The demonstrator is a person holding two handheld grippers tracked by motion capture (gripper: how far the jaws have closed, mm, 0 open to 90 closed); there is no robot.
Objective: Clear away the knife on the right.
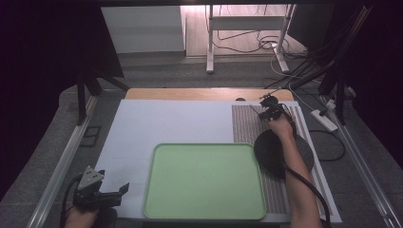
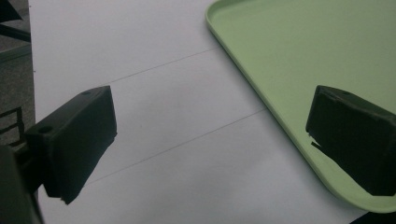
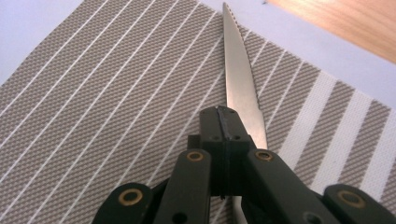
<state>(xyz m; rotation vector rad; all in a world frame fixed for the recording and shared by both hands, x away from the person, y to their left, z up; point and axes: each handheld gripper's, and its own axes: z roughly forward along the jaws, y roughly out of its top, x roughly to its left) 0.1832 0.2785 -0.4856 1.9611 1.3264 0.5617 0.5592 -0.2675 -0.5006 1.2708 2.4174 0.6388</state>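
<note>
The right tool (image 3: 223,135), at the lower centre of the right gripper view, has its jaws pressed together over a serrated knife (image 3: 238,74). The pads lie over the blade's wide end, but whether they pinch it cannot be told. The blade points toward the top of that frame and lies above the striped grey placemat (image 3: 102,107). In the high view this tool (image 1: 267,110) sits at the upper right, over the far end of the placemat (image 1: 244,126), beyond a dark round plate (image 1: 271,152). The left tool (image 1: 124,188) rests at the lower left with its jaws spread wide and nothing between them, just beside the green tray (image 1: 204,180). A white sheet (image 1: 157,123) covers the bench (image 1: 190,93).
</note>
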